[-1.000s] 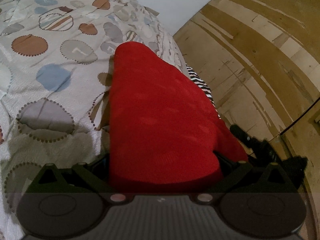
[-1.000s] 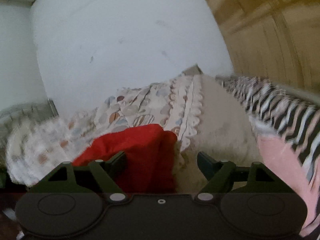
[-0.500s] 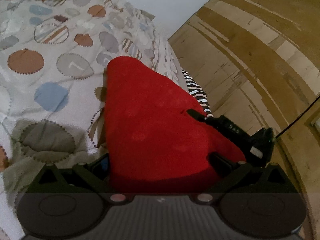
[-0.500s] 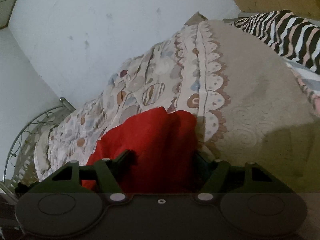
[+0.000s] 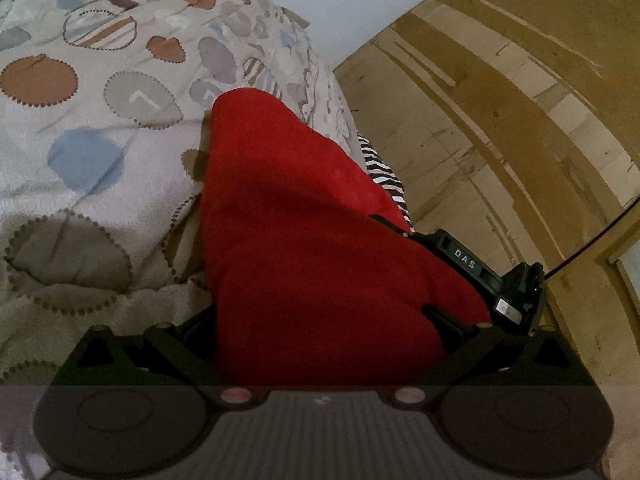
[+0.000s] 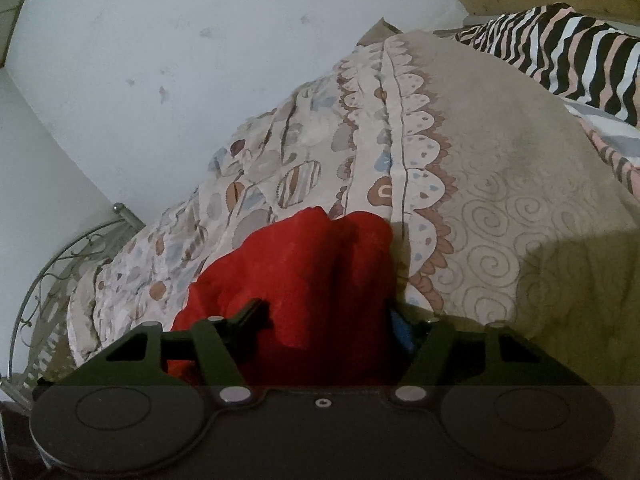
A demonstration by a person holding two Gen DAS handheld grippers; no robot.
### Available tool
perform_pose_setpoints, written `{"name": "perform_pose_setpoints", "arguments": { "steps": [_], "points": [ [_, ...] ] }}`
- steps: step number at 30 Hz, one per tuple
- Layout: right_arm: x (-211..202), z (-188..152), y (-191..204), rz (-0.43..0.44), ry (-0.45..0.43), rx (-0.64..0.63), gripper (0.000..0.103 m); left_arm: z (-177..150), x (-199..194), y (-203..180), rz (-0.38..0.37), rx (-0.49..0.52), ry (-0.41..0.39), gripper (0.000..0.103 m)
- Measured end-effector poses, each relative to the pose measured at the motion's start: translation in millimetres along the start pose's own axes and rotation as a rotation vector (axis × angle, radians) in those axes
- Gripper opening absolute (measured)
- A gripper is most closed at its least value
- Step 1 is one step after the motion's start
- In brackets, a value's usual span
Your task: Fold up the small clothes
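A patterned bedspread (image 5: 80,128) carries the red garment (image 5: 304,248), which reaches toward twelve o'clock from the left gripper (image 5: 320,320), clamped on its near edge, while at four o'clock the right gripper (image 6: 328,320) pinches the same cloth's corner.

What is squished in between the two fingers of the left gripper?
The red cloth. In the left wrist view it fills the gap between the fingers of the left gripper and drapes forward over the patterned bedspread.
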State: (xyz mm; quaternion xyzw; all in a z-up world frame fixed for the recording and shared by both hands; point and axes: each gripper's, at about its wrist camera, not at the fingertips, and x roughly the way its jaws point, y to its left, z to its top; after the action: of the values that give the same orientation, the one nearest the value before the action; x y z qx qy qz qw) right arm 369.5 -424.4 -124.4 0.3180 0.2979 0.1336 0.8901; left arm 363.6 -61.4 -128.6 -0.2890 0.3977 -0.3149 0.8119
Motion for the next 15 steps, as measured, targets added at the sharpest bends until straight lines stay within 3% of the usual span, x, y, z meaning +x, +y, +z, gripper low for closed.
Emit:
{"name": "perform_pose_setpoints", "arguments": {
  "steps": [1, 4, 6, 10, 15],
  "points": [
    [0.1, -0.5, 0.6, -0.004, -0.001, 0.001, 0.066, 1.9, 0.6, -0.4, 0.004, -0.002, 0.009, 0.103],
    [-0.2, -0.5, 7.5, -0.022, -0.002, 0.0, 0.051, 6.2, 1.8, -8.9, 0.045, 0.014, 0.031, 0.103],
    [-4.2, -1.7, 17.7, -0.057, -0.017, -0.033, 0.042, 8.1, 0.8, -17.6, 0.072, 0.041, 0.038, 0.098],
    [-12.4, -0.4, 36.6, -0.103, -0.039, -0.094, 0.036, 13.3, -5.7, -25.0, 0.081, 0.058, 0.049, 0.088],
    [-22.4, 1.2, 51.9, -0.087, -0.065, -0.102, 0.035, 13.3, -13.4, -32.8, 0.095, 0.094, 0.026, 0.077]
  ]
}}
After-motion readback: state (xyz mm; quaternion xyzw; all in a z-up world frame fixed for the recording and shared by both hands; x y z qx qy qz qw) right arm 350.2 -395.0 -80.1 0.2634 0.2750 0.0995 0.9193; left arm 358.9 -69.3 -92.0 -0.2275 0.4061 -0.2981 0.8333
